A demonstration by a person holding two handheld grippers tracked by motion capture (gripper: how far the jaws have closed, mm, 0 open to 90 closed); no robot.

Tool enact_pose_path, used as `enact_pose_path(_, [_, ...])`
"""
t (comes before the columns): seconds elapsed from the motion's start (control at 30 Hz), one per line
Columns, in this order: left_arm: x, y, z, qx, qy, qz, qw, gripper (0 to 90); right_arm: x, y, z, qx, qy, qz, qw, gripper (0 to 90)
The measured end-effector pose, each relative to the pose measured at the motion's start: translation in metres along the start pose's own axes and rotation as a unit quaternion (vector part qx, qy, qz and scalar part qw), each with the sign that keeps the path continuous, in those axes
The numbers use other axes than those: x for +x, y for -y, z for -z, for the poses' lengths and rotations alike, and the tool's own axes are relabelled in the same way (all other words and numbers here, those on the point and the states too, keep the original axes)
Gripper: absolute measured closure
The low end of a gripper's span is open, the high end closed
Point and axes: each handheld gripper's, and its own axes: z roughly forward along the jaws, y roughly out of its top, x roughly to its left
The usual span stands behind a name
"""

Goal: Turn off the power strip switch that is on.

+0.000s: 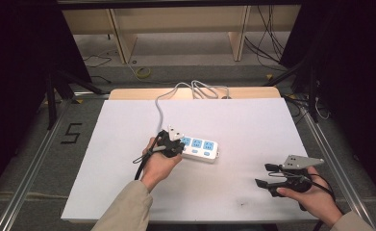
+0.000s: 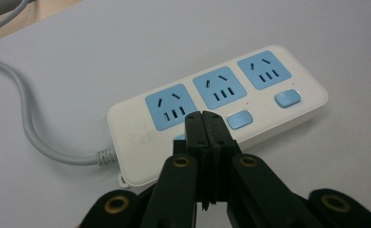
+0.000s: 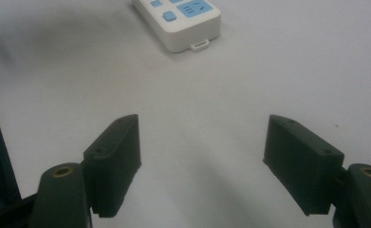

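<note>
Where closed left gripper perhaps touches: power strip.

A white power strip with three blue sockets lies near the middle of the white counter; its grey cable runs off toward the far edge and loops there; the left tool sits at the strip's left end, held in the left hand; the right tool, jaws apart, hovers well apart near the front right, held in the right hand; a "5" mark shows on the floor at the left.
</note>
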Motion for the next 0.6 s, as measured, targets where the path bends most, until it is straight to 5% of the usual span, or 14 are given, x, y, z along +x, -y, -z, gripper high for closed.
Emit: enact_pose_path(0.6, [-0.0026, -0.0060, -0.0078, 0.001, -0.001, 0.000, 1.0000, 90.0, -0.0003, 0.0001, 0.0000, 0.000, 0.000, 0.001, 1.0000, 28.2])
